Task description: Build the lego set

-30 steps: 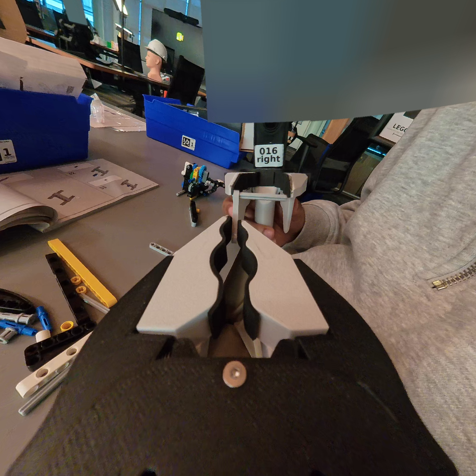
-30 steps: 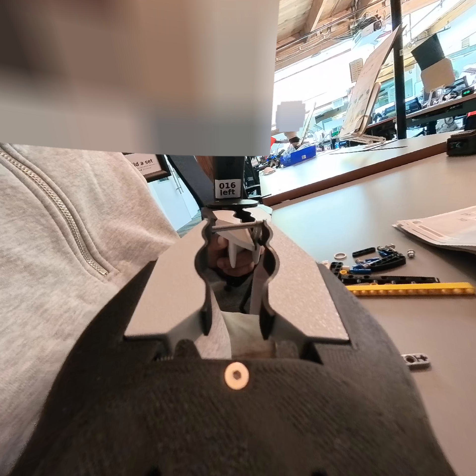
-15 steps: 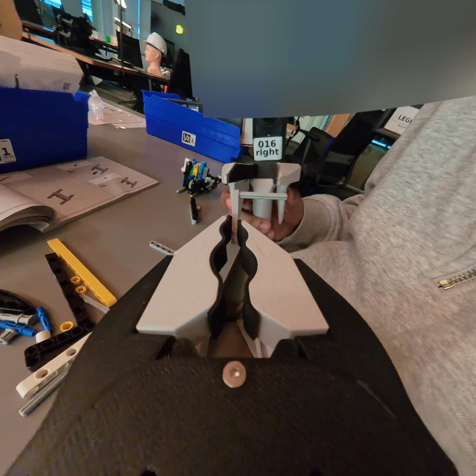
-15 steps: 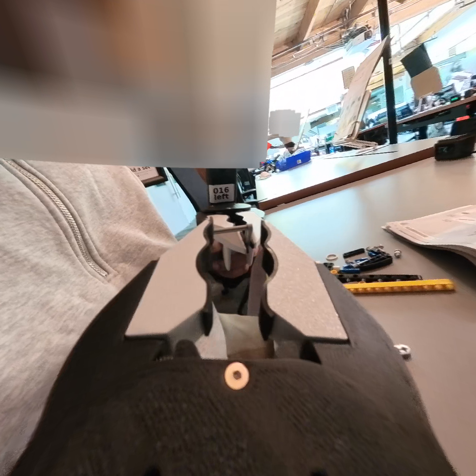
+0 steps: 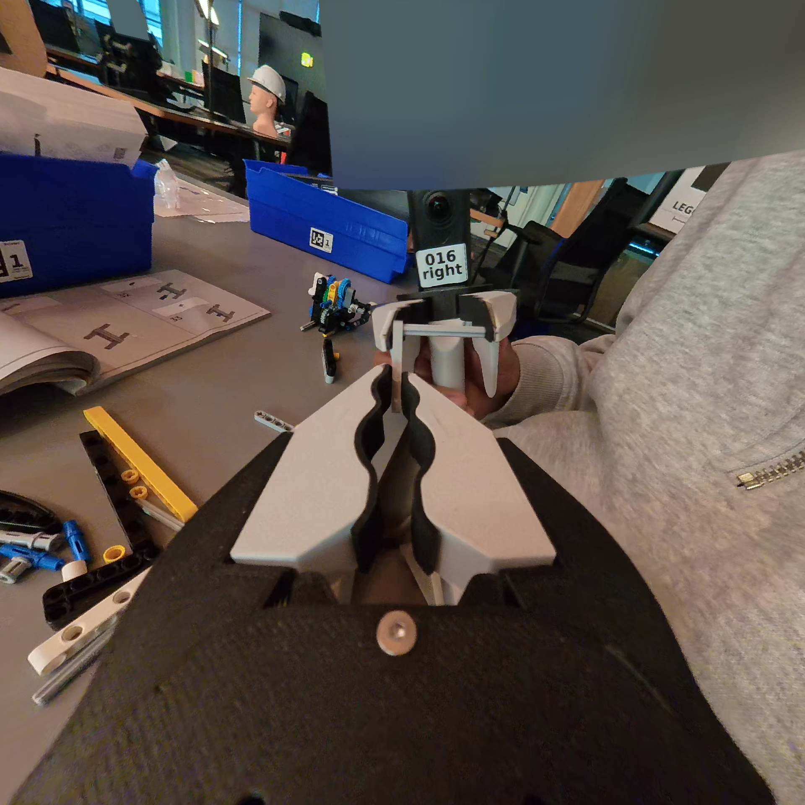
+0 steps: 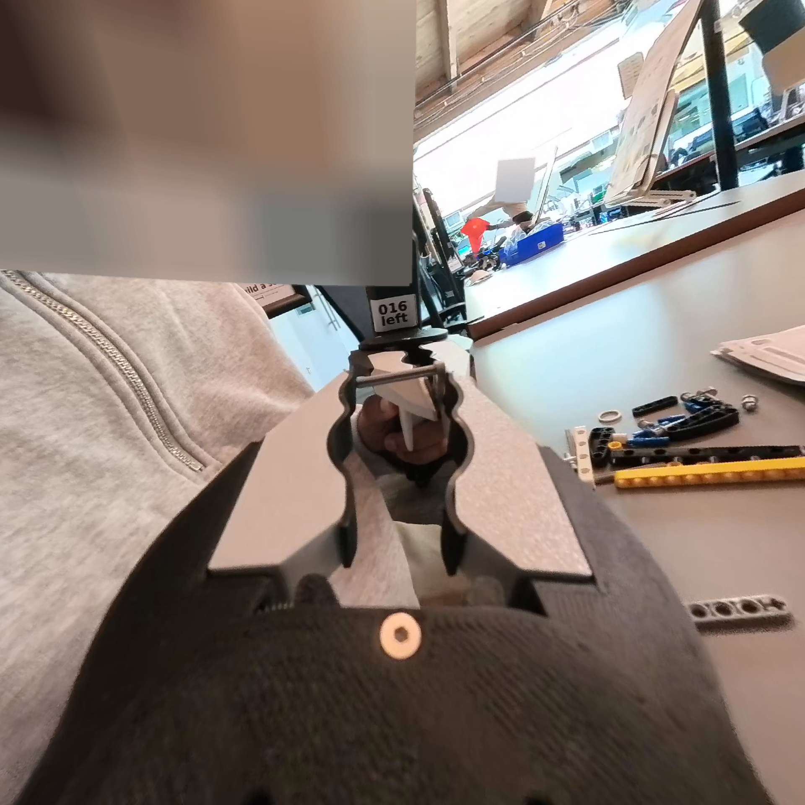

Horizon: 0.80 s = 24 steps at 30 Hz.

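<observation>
My left gripper (image 5: pixel 394 381) is shut on a thin grey beam (image 5: pixel 395 385) that stands upright between its tips. My right gripper (image 5: pixel 442 326) faces it a short way off. It is shut on a grey axle (image 5: pixel 444 331) that spans crosswise from one fingertip to the other. The beam's top meets the axle's left end. In the right wrist view the right gripper (image 6: pixel 398 383) holds the axle (image 6: pixel 392 375) across its tips. There the beam (image 6: pixel 439 392) hangs at the axle's right end, and the left gripper (image 6: pixel 420 355) sits just behind.
On the grey table (image 5: pixel 244 383) lie a small colourful part-built model (image 5: pixel 333 305), an open instruction booklet (image 5: pixel 130 322), a yellow beam (image 5: pixel 139 464), a black beam (image 5: pixel 113 483), blue pins (image 5: pixel 39 557) and a small grey beam (image 6: pixel 738 610). Blue bins (image 5: pixel 326 231) stand behind. A grey-sleeved person is close by. Both grippers' tips are close together, under 4 cm apart.
Both grippers keep their hold. The pair has wobbled slightly above the table, and the right wrist view has swung a little. Axle and beam stay joined.
</observation>
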Each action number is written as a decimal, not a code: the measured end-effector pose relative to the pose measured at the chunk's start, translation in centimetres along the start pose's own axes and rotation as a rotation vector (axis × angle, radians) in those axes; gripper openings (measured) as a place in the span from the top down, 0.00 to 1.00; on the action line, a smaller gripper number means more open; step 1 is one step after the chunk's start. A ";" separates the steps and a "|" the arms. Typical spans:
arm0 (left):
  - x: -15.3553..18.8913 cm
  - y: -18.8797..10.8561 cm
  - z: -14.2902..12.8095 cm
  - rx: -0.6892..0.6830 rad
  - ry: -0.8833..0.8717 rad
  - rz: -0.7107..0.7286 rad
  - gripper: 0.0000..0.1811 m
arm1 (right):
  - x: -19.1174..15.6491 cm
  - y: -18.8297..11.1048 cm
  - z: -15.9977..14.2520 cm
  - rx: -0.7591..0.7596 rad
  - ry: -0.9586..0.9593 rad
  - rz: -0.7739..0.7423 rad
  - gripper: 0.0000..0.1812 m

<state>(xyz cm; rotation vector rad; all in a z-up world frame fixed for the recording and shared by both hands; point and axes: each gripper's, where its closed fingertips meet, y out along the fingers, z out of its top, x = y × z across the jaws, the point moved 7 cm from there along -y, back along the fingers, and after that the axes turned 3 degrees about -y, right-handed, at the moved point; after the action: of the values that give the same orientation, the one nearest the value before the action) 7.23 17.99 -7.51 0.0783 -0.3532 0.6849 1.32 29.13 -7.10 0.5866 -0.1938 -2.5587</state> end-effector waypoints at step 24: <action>0.8 0.3 0.0 -0.033 0.166 0.090 1.00 | -0.4 -0.2 -0.3 0.022 -0.045 0.011 0.79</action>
<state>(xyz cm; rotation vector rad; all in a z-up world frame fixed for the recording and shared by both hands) 7.65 18.68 -7.24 -0.0263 -0.2090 0.7692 1.66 29.48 -7.32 0.5346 -0.2406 -2.5634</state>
